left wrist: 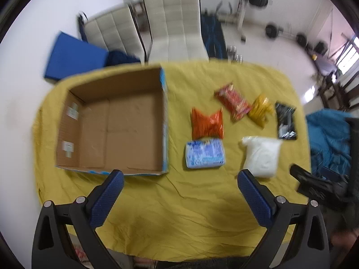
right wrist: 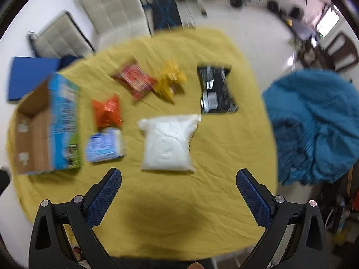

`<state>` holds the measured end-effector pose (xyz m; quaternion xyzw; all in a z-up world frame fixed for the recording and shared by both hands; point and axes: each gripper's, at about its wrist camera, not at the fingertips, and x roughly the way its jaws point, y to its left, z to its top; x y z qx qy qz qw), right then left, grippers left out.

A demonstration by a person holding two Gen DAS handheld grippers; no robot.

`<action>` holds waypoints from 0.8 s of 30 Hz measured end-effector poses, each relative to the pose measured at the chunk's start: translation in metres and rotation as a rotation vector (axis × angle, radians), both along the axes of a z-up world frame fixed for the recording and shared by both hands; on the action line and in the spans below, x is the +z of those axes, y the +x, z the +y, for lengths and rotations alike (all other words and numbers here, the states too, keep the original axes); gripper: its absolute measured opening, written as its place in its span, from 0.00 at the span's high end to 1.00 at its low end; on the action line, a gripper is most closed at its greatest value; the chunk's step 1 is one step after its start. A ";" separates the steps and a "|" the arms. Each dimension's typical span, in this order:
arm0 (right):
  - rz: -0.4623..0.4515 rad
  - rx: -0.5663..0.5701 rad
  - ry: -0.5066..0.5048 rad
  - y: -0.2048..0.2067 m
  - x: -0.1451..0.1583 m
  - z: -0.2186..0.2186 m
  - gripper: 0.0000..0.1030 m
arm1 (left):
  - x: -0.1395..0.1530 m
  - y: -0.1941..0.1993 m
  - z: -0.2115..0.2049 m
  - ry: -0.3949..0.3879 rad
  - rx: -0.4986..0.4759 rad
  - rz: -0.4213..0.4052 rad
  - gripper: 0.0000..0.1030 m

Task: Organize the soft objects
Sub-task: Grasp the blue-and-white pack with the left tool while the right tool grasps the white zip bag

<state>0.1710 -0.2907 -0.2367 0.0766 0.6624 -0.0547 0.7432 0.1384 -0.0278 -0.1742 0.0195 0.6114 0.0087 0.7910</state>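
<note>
- Left wrist view: the left tool (left wrist: 180, 174) hangs above the near part of the table (left wrist: 179, 213), which is covered in a yellow cloth, its blue-padded fingers (left wrist: 107, 198) spread wide apart with nothing between them.
- An open cardboard box (left wrist: 112, 121) sits on the left of the table, with bare brown board inside.
- Just right of the box lies a blue-and-white packet (left wrist: 204, 153), with an orange packet (left wrist: 207, 123) touching its far edge.
- Farther back lie a red packet (left wrist: 233, 104) and, touching it, a yellow packet (left wrist: 261, 109); a black packet (left wrist: 286, 121) lies right of those.
- A white bag (left wrist: 261, 155) rests near the right finger's tip.
- Part of the right tool shows dark at the right edge, by a blue blanket (left wrist: 327, 139).
- Two pale chairs (left wrist: 175, 22) stand beyond the table.
- Right wrist view: the right tool (right wrist: 179, 174) also hovers with fingers (right wrist: 252, 198) wide apart and nothing held.
- The white bag (right wrist: 168, 143) lies just ahead, between the finger lines.
- The blue-and-white packet (right wrist: 104, 145) and orange packet (right wrist: 107, 111) lie to its left, beside the box (right wrist: 47, 125), whose printed blue side faces them.
- The red packet (right wrist: 135, 80), yellow packet (right wrist: 170, 80) and black packet (right wrist: 216, 89) lie farther back; the picture is blurred.
- The blue blanket (right wrist: 314, 130) is heaped at the right.
</note>
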 end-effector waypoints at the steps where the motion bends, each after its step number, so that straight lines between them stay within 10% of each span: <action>1: 0.048 -0.017 0.024 0.014 -0.030 -0.001 0.00 | -0.017 0.010 -0.004 -0.011 -0.003 0.031 0.00; 10: 0.258 0.044 0.027 0.060 -0.171 0.029 0.00 | -0.104 0.069 -0.025 -0.053 0.038 0.232 0.01; 12: 0.268 0.029 0.007 0.058 -0.182 0.023 0.18 | -0.117 0.078 -0.028 -0.048 0.042 0.268 0.01; 24: 0.321 0.008 0.073 0.039 -0.208 -0.047 0.18 | -0.207 0.101 -0.053 0.113 -0.013 0.462 0.01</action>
